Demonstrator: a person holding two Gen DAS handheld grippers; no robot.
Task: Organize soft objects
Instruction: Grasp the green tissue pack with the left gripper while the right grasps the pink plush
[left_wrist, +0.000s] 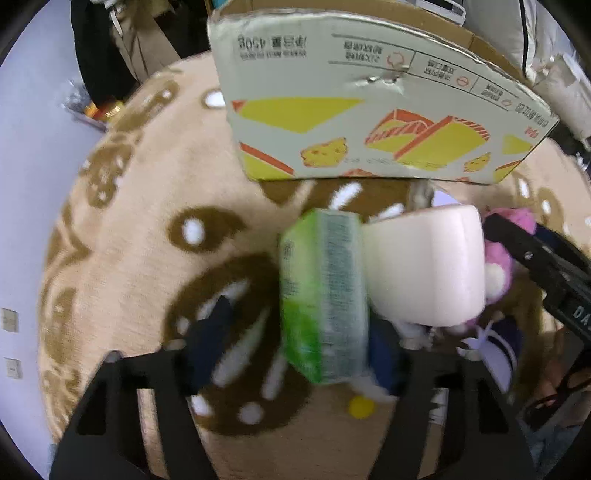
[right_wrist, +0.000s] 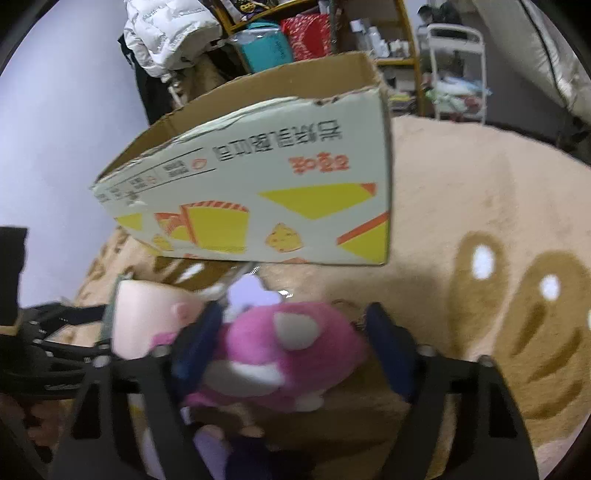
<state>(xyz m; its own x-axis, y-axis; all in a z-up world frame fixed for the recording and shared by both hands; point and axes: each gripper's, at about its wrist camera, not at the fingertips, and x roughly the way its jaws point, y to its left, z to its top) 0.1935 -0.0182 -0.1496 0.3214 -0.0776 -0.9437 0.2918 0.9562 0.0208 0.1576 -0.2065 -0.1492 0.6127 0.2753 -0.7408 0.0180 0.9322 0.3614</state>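
Observation:
My left gripper (left_wrist: 295, 343) is open, its blue pads on either side of a green tissue pack (left_wrist: 323, 299) on the rug. A white roll of soft paper (left_wrist: 428, 266) lies right beside the pack. My right gripper (right_wrist: 295, 339) has its jaws around a pink plush toy (right_wrist: 291, 347); whether the pads press it is unclear. The plush also shows in the left wrist view (left_wrist: 498, 258), and the white roll in the right wrist view (right_wrist: 147, 317). An open cardboard box (left_wrist: 369, 110) printed with yellow cheese stands just behind them, also in the right wrist view (right_wrist: 258, 192).
A beige rug with brown patterns (right_wrist: 480, 221) covers the floor. A small yellow ball (left_wrist: 361, 406) lies near my left gripper. Shelves with bags and a white jacket (right_wrist: 166, 33) stand behind the box, and a white cart (right_wrist: 458, 74) at the back right.

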